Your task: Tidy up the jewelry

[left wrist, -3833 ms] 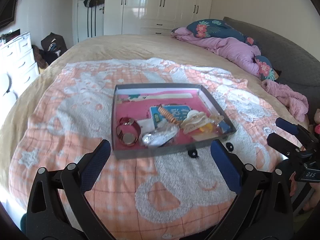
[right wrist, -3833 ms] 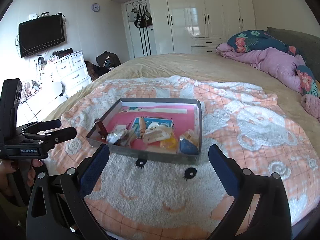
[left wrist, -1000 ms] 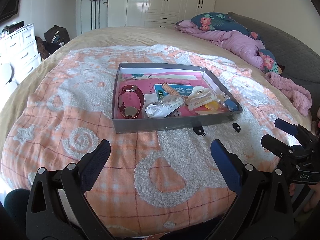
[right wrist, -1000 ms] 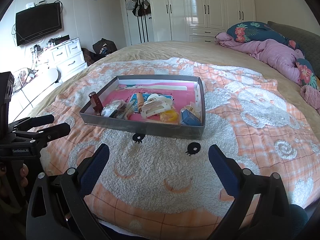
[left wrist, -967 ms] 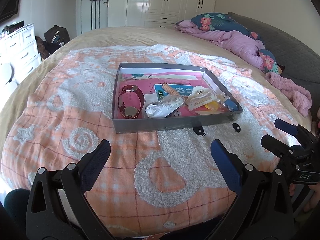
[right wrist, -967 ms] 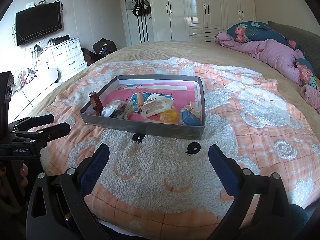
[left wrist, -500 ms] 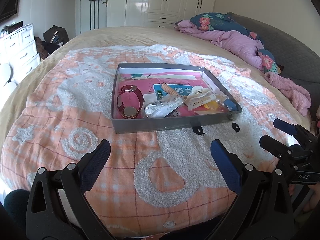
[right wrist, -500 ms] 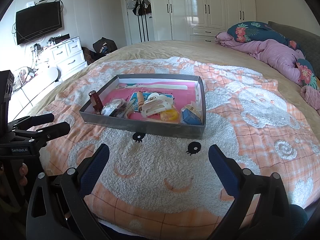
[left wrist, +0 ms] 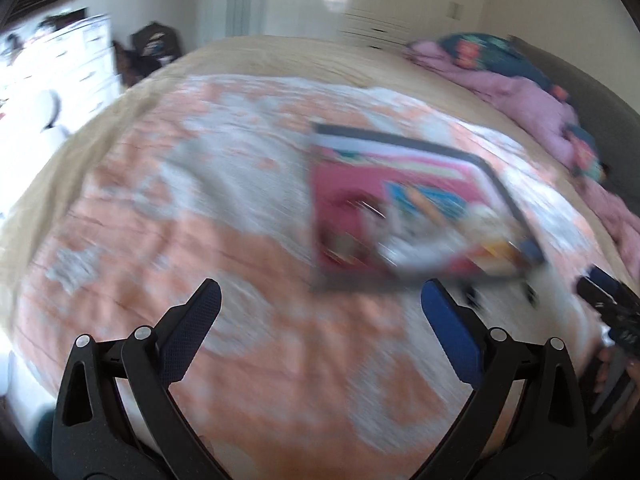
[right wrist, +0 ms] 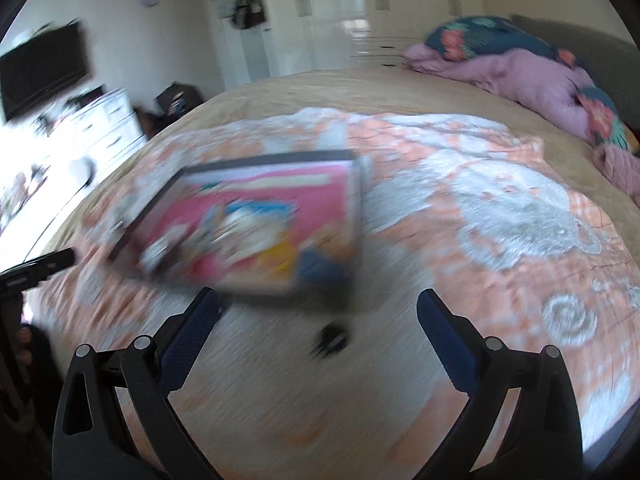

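While blur smeared the left wrist view, the left gripper (left wrist: 320, 306) hung wide open and empty over the fuzzy blanket (left wrist: 224, 248), short of the shallow grey-walled tray (left wrist: 400, 284). In the right wrist view, the right gripper (right wrist: 318, 304), equally spread and empty, neared that tray's jumbled jewelry (right wrist: 240, 228); a hasty grab might snag several pieces.

Orange-and-white blanket (right wrist: 500, 216) spread over tan bed (right wrist: 320, 92); pink duvet (right wrist: 532, 76) at head, wall-mounted TV (right wrist: 42, 80), white wardrobes (right wrist: 340, 4) behind.
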